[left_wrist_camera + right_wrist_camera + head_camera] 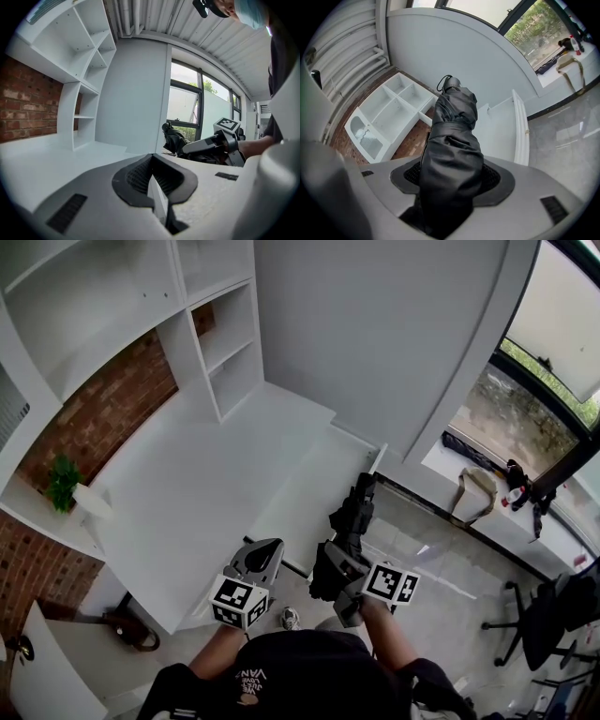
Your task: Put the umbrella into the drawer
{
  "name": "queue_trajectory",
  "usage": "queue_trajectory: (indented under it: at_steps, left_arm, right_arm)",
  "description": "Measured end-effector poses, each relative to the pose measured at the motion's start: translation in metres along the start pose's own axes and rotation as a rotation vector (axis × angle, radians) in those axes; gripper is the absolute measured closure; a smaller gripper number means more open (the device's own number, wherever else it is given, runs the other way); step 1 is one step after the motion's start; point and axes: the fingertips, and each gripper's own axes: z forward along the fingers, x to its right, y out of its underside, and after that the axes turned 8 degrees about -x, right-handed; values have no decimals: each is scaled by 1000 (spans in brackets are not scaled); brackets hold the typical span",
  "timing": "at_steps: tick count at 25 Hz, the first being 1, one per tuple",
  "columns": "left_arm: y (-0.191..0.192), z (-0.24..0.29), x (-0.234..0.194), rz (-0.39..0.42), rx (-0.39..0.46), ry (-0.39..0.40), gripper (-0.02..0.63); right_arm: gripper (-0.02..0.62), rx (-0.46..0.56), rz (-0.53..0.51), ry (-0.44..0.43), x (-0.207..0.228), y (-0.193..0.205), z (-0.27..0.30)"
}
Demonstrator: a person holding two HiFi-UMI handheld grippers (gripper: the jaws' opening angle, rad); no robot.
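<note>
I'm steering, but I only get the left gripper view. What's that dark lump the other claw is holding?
Observer: The right gripper view shows it's a folded black umbrella, and the right claw is shut on it.
Operator: Where is my claw over the desk?
Observer: In the head view, your left claw is above the near edge of the white desk.
Operator: Is anything off to my left?
Observer: Yes, a small green plant stands on a ledge by the brick wall.
</note>
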Motion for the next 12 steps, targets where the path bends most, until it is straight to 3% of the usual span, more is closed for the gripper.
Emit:
queue_trajectory:
  at_steps: [12]
  left_arm:
    - [-8, 47, -24, -3, -16, 14, 600]
  right_arm:
    - [321, -16, 44, 61, 47, -45, 49]
